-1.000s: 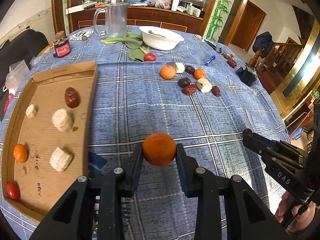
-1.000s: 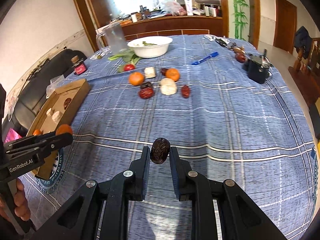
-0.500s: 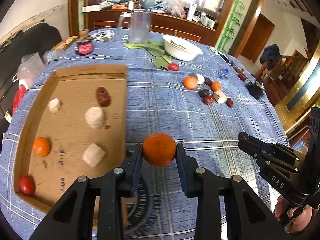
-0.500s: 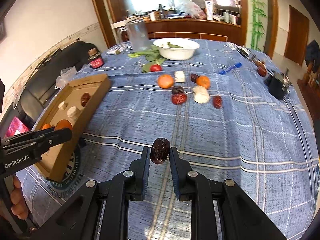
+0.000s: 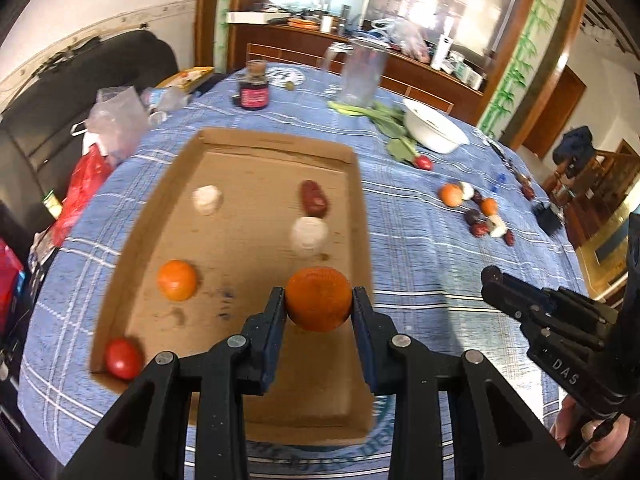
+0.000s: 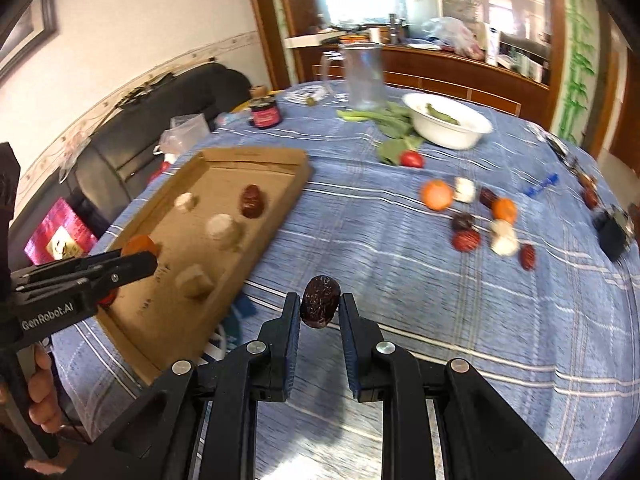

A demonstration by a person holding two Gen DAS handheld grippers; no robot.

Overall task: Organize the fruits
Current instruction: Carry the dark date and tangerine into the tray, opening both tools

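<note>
My left gripper [image 5: 319, 300] is shut on an orange tangerine [image 5: 318, 298] and hangs over the near right part of a cardboard tray [image 5: 168, 184]. Inside the tray lie a second tangerine [image 5: 176, 280], a red tomato [image 5: 122, 358], a red date [image 5: 314, 199] and two white pieces [image 5: 308, 233]. My right gripper [image 6: 320, 306] is shut on a dark wrinkled date [image 6: 320, 306], above the blue cloth just right of the tray [image 6: 256, 156]. More fruit [image 6: 468, 216] sits loose on the cloth at the right.
A white bowl [image 6: 448, 120], green leaves [image 6: 392, 124], a clear jug [image 6: 362, 76] and a dark jar [image 6: 265, 114] stand at the table's far side. A small black object [image 6: 614, 232] lies near the right edge. A black sofa [image 5: 80, 92] with bags is left of the table.
Both grippers have swung left with their fruit still held. The tray now fills the middle of the left wrist view, under the tangerine, and has drawn closer in the right wrist view.
</note>
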